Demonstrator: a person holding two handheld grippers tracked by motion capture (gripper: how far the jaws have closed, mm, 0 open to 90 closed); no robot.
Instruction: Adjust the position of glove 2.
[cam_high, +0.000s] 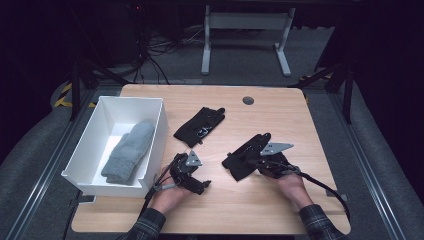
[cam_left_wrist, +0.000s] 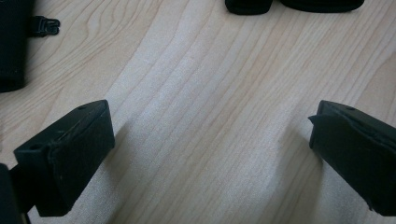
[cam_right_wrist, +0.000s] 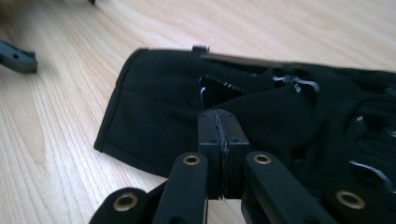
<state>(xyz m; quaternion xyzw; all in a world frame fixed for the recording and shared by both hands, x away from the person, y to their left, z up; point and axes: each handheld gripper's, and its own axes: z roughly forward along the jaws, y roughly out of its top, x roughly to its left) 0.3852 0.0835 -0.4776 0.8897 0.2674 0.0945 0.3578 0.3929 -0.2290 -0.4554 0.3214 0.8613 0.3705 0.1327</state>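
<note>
Two black gloves lie on the wooden table (cam_high: 260, 205). The nearer glove (cam_high: 243, 156) (cam_right_wrist: 149, 107) is at the right, and my right gripper (cam_high: 251, 161) (cam_right_wrist: 218, 122) is shut on its bunched fabric near the cuff. The other glove (cam_high: 200, 125) lies flat toward the middle; its edge and a small clip sit at the left of the left gripper view (cam_left_wrist: 11, 46). My left gripper (cam_high: 192, 173) (cam_left_wrist: 210, 135) stands open low over bare wood, with nothing between its fingers.
A white bin (cam_high: 161, 125) stands at the table's left with a grey mitten (cam_high: 130, 150) inside. A round cable hole (cam_high: 248, 100) sits near the far edge. Beyond the table are a desk frame's legs and cables on the floor.
</note>
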